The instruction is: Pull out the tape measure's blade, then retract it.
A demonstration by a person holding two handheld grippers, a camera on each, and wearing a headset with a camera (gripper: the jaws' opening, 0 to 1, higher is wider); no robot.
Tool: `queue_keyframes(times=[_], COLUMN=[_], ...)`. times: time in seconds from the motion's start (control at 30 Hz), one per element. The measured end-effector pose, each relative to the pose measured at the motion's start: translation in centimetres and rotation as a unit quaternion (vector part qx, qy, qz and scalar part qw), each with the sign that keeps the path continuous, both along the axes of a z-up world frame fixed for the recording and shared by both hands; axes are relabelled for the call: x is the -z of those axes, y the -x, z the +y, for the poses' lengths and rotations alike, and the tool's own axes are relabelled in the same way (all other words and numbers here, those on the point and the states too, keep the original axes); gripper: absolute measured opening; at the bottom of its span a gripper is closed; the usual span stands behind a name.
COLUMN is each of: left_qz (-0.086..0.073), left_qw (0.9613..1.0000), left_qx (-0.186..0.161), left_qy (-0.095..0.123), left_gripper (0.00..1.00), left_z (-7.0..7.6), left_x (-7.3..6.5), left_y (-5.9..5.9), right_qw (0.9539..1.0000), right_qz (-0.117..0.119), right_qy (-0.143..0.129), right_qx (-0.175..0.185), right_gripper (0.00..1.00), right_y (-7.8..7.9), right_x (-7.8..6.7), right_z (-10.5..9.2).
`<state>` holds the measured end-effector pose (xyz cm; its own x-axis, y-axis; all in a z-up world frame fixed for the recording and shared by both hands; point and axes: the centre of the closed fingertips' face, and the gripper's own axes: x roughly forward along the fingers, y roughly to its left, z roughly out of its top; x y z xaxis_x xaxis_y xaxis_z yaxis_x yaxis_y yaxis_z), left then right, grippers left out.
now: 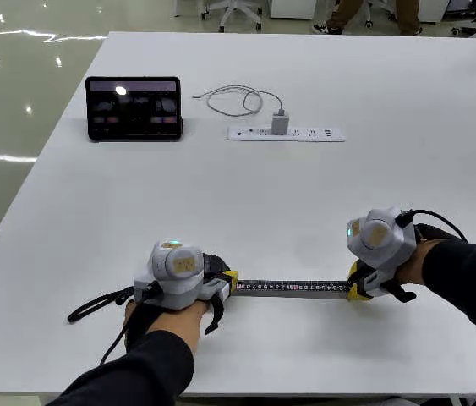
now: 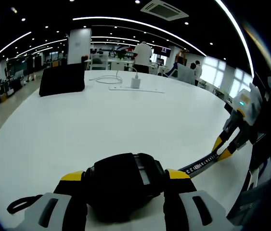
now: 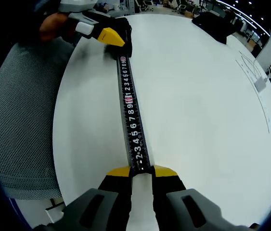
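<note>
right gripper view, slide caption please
Right hand-held gripper grips the tip of the blade, pulled across the white table from the case in the left hand-held gripper.

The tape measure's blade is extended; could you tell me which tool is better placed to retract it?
The right tool, I would judge: it pinches the blade's free end and can walk it back toward the case, which the left tool clamps.

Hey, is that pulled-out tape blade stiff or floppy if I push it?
Likely fairly stiff: the blade runs straight from the case to the right gripper. It looks thin, so a sideways push would probably bow it. Released, it may snap back.
</note>
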<state>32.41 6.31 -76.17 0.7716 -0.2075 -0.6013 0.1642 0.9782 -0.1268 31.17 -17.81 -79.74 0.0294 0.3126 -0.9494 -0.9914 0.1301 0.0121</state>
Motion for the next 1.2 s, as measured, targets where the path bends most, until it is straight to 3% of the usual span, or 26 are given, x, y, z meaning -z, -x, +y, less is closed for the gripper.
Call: queue_keyframes(times=[1.2], left_qz=[0.001], left_qw=[1.0000], left_qx=[0.001], left_qy=[0.002], left_gripper=[0.60], left_z=[0.0], left_x=[0.0], left_y=[0.1], right_qw=[0.9999], right_qz=[-0.003], right_qy=[-0.010], right_qx=[0.006], right_gripper=[0.11], right_y=[0.1], right_x=[0.0], right_z=[2.5])
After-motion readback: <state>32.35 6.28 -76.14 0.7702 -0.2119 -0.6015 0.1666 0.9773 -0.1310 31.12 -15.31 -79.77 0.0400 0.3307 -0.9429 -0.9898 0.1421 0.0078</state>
